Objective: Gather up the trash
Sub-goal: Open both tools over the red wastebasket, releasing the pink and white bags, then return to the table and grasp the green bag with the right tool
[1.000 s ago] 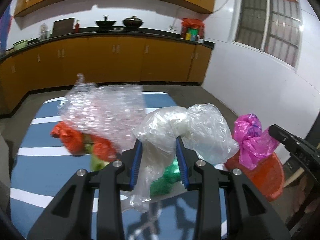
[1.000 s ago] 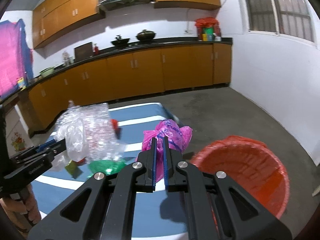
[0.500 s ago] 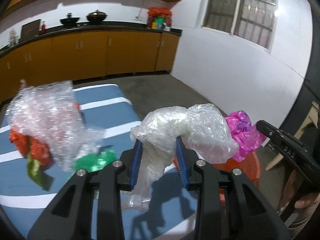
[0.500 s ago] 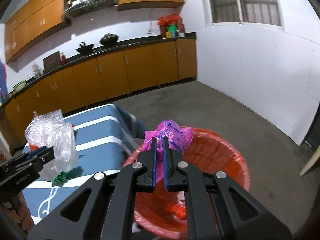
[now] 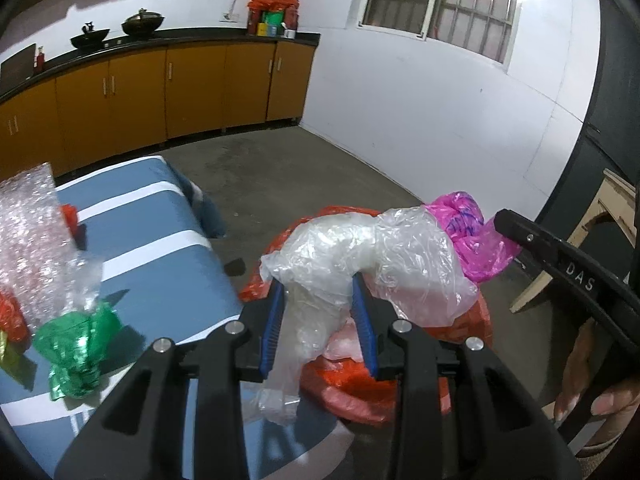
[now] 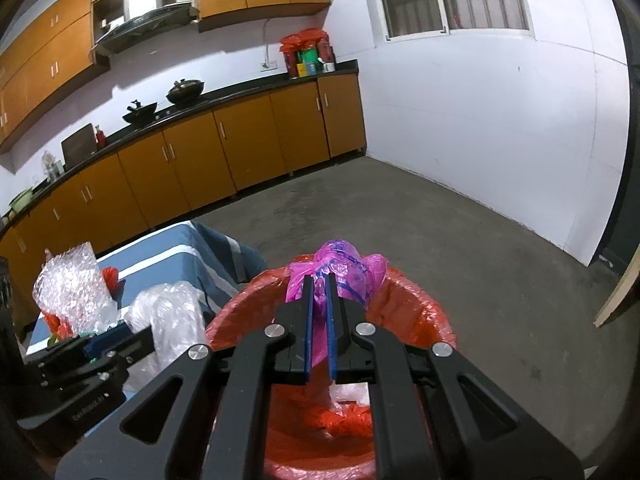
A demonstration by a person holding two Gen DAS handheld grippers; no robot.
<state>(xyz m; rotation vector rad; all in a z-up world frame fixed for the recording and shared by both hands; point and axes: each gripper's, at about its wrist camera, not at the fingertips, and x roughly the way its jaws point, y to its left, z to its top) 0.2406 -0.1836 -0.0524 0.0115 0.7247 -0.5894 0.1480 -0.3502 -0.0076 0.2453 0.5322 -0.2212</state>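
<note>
Roughly halfway: left tongs [image 5: 318, 320] pinching clear plastic bag [image 5: 372, 256], right tongs [image 6: 318, 328] clamped on pink bag [image 6: 340, 272], both above red bin [image 6: 424, 316]. Bubble wrap [image 5: 30, 236], green wrapper [image 5: 76, 344] still on striped surface [image 5: 160, 248].

Left gripper [image 5: 318, 308] at lower centre, blue pads part-closed, clamping. Right gripper [image 6: 319, 316] at lower centre, pads nearly together, pinching. Hand [image 5: 596, 384] at lower right edge.
</note>
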